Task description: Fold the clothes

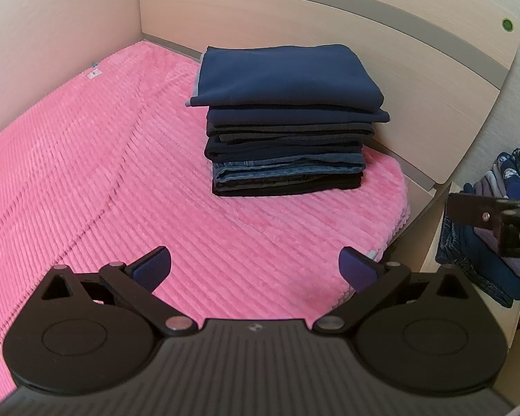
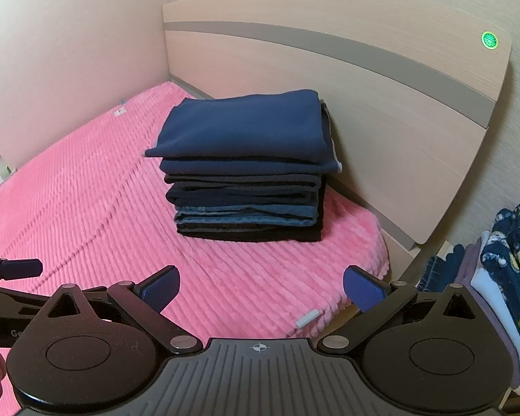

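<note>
Left wrist view: left gripper (image 1: 254,268) spread wide, holding nothing, over the pink blanket (image 1: 86,173); the stack of folded clothes (image 1: 287,121) sits ahead of it by the headboard (image 1: 416,79), with loose clothes (image 1: 495,242) off to its right. Right wrist view: right gripper (image 2: 261,289) likewise spread and empty, the stack (image 2: 249,166) straight ahead, the pile of loose clothes (image 2: 502,287) at its right.

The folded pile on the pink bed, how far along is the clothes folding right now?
Done: a neat stack of folded clothes sits on the pink blanket near the headboard, navy piece on top. In hand: nothing; the left gripper and right gripper are both open and empty. Left: a heap of unfolded garments waits beside the bed on the right.
</note>
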### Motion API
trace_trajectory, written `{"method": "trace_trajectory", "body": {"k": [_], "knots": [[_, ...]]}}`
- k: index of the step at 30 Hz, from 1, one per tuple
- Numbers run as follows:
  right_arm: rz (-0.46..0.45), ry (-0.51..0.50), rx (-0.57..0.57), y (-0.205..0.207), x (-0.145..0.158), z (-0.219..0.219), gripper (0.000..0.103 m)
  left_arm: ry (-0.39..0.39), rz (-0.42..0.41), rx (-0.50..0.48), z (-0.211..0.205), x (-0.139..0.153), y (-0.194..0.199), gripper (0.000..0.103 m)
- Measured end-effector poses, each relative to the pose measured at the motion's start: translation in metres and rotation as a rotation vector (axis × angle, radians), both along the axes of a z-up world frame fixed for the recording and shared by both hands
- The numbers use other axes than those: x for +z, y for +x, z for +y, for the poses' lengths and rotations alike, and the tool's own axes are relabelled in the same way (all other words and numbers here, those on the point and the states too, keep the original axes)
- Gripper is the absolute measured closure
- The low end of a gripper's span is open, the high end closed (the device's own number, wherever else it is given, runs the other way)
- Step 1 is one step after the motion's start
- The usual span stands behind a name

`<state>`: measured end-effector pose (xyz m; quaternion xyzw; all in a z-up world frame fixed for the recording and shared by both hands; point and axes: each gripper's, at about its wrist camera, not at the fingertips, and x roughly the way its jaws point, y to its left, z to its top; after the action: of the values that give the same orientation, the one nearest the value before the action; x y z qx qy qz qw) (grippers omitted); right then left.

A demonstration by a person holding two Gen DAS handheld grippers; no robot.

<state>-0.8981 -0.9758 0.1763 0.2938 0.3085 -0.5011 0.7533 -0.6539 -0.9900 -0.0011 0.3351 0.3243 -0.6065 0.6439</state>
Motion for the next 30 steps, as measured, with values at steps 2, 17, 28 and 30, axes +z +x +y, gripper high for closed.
{"method": "trace_trajectory", "body": {"k": [2, 17, 28, 30], "knots": [[-0.001, 0.0, -0.001, 0.0, 0.0, -0.001, 0.0, 0.001, -0.001, 0.0, -0.001, 0.0, -0.001, 0.001], [0.001, -0.013, -0.006, -0.001, 0.003, -0.008, 0.0, -0.007, 0.003, -0.007, -0.009, 0.0, -0.004, 0.001], [0.0, -0.007, -0.012, -0.003, 0.002, -0.014, 0.0, -0.005, 0.0, -0.016, -0.017, -0.002, -0.008, 0.001], [0.0, -0.006, -0.012, -0.003, 0.002, -0.015, 0.0, -0.004, -0.001, -0.017, -0.018, -0.003, -0.009, 0.001]]}}
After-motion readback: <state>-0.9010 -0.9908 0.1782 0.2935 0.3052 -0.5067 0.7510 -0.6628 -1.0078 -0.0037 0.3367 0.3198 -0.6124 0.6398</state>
